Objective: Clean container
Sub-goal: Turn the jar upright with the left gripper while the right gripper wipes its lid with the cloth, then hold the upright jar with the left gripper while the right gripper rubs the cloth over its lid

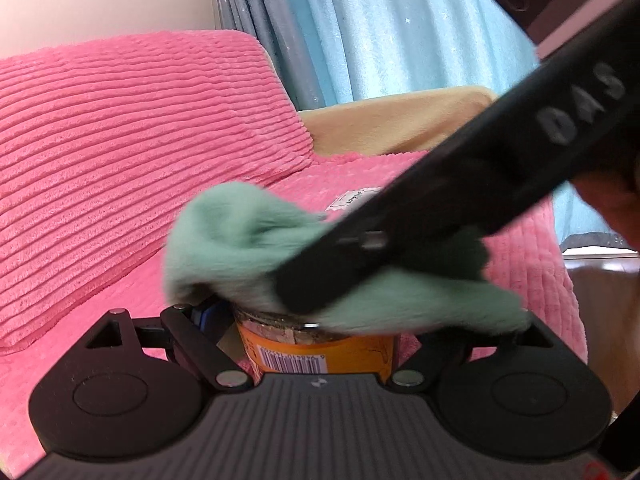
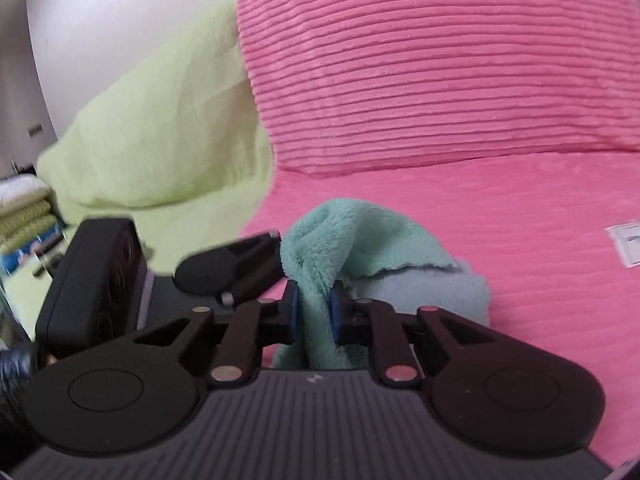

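An orange container (image 1: 320,354) with a barcode label sits between the fingers of my left gripper (image 1: 332,332), which is shut on it; its rim shows just under a mint-green fluffy cloth (image 1: 240,240). My right gripper (image 1: 308,288) reaches in from the upper right and presses the cloth onto the container's top. In the right wrist view my right gripper (image 2: 314,312) is shut on the bunched cloth (image 2: 352,232) between its blue pads. The cloth hides the container there. The left gripper's black body (image 2: 96,280) lies at the left.
A pink ribbed cushion (image 1: 132,132) leans behind, on a pink sofa cover (image 2: 520,264) with a white label (image 2: 628,244). A yellow-green blanket (image 2: 160,132) lies left, with folded towels (image 2: 24,208) beyond it. A blue curtain (image 1: 392,28) and a beige armrest (image 1: 392,120) stand at the back.
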Tool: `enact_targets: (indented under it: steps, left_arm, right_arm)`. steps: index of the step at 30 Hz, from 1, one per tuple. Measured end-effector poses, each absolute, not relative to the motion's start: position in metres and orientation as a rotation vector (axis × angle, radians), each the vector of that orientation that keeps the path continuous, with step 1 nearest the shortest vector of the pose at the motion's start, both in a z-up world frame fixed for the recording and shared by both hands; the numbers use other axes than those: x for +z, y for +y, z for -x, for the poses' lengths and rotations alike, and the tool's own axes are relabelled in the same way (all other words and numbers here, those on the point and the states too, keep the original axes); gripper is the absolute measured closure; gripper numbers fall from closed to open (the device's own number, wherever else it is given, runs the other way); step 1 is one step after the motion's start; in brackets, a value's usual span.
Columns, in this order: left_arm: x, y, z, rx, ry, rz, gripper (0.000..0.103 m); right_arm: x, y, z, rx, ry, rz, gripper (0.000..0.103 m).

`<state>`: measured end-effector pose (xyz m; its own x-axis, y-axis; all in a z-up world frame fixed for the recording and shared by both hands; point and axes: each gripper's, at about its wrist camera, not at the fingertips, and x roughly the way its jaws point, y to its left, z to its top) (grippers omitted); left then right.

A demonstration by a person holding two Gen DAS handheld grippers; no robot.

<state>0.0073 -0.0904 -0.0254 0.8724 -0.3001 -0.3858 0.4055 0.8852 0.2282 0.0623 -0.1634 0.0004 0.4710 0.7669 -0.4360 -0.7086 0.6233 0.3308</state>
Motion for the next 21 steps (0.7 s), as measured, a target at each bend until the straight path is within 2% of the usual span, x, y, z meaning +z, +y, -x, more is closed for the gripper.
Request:
enact_targets:
  steps: [9,21]
  left_arm:
    - [-0.026,-0.089,-0.009,-0.377,0.356,-0.281,0.017]
    - [-0.029,-0.093,-0.006,-0.366,0.357,-0.286,0.017]
  right_arm:
    - [-0.009,-0.166,-0.082,0.769,0.512,-0.094,0.092]
    - [-0.004,-0.172,-0.075,0.732,0.522,-0.007,0.090]
